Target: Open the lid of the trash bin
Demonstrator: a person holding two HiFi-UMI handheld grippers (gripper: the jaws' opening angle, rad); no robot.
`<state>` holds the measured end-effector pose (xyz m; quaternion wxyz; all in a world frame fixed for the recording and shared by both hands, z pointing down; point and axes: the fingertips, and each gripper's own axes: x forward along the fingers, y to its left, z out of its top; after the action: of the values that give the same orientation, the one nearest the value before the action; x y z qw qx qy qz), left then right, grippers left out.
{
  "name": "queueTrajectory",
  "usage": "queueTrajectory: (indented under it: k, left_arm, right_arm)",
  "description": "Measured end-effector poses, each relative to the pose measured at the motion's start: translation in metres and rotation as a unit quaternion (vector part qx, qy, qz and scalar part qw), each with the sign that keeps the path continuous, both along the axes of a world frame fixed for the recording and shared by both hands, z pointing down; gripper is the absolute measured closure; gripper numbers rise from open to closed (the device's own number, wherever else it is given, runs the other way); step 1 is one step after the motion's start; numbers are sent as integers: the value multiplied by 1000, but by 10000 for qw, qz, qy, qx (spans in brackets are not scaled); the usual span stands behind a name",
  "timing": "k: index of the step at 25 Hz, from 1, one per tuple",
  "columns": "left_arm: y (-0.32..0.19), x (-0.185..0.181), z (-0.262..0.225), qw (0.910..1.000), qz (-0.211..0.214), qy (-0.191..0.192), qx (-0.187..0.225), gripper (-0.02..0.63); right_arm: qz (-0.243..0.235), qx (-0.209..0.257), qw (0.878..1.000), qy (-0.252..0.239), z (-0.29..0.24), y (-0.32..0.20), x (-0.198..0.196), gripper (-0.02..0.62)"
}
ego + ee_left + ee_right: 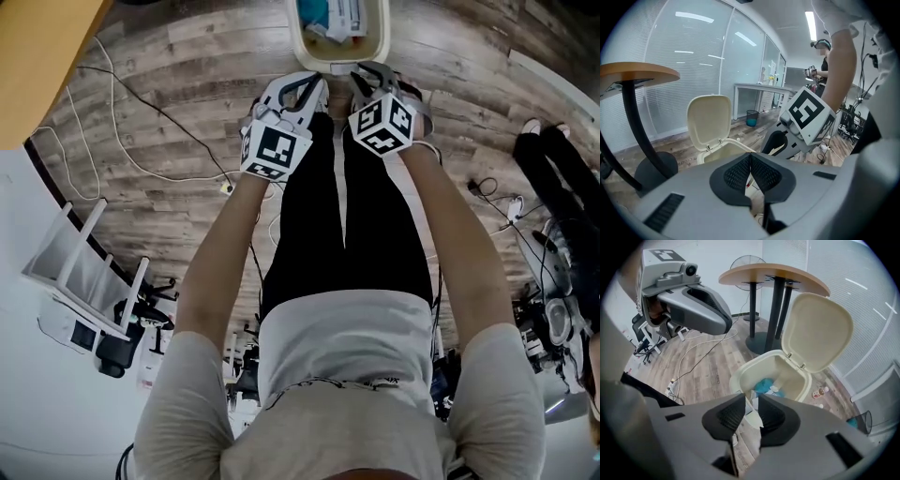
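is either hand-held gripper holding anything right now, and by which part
Nothing is held. The left hand-held gripper is shut on nothing; the right hand-held gripper is slightly open, empty. The lid stands open, untouched.

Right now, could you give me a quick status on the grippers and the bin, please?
Left gripper shut, empty. Right gripper open, empty. Trash bin lid up, rubbish showing inside. Nothing between grippers and bin.

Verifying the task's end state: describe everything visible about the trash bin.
The trash bin is cream, plastic-looking and rounded-rectangular, standing upright on the wood floor near a round table. Its lid is fully open, tilted back on two rear hinges. Inside lies blue and white rubbish.
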<state>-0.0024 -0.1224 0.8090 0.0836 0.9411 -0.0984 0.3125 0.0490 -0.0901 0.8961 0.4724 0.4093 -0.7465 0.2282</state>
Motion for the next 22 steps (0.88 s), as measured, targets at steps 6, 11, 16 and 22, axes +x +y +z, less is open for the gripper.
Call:
queueTrajectory:
  k: [6,11,16,22]
  left_arm:
    - [-8,14,-44,9989,-219,391,-99,586]
    - [-13,22,-83,9974,-382,593,-168,586]
    - [-18,28,-136,9940,-562,915,-212,586]
    - [-31,35,-207,9887,-758,1285,-133,586]
  right_arm:
    - [392,366,9984,-188,-49,-8,23,528]
    - [965,651,9923,-423,-99,-15,44,548]
    - [1415,1012,9823,-691,-157,-26,56,560]
    - [1735,1445,9696,-942,-232,-37,66,577]
